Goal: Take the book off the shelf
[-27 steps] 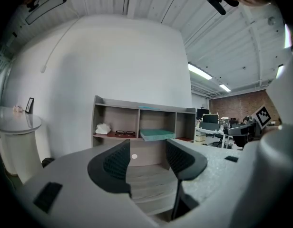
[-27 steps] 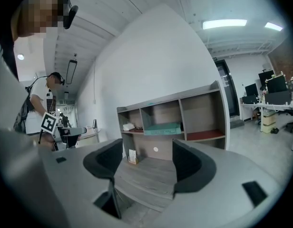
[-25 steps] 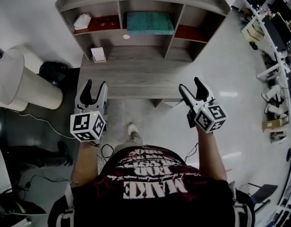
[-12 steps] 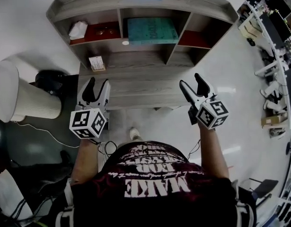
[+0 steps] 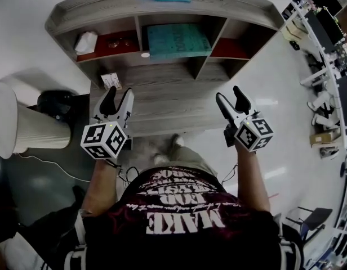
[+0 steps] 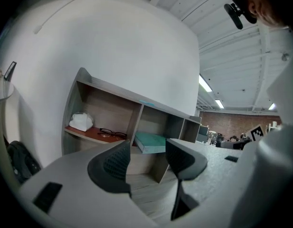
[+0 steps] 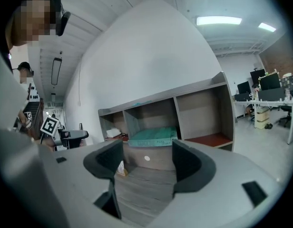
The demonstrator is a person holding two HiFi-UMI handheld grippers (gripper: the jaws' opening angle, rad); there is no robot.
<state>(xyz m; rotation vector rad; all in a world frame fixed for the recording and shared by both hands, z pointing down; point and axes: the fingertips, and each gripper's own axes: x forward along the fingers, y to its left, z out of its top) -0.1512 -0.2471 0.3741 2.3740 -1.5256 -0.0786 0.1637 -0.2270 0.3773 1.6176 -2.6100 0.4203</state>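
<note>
Grey-padded left hand-held gripper (image 5: 119,93) and right hand-held gripper (image 5: 227,93), both spread, empty, short of teal book (image 5: 178,39).

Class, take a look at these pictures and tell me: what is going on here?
A person stands at a wooden desk, holding a gripper in each hand. The left gripper and right gripper both hover above the desk with fingers open and nothing between them. The teal book lies flat in the middle compartment of the shelf, untouched.
</note>
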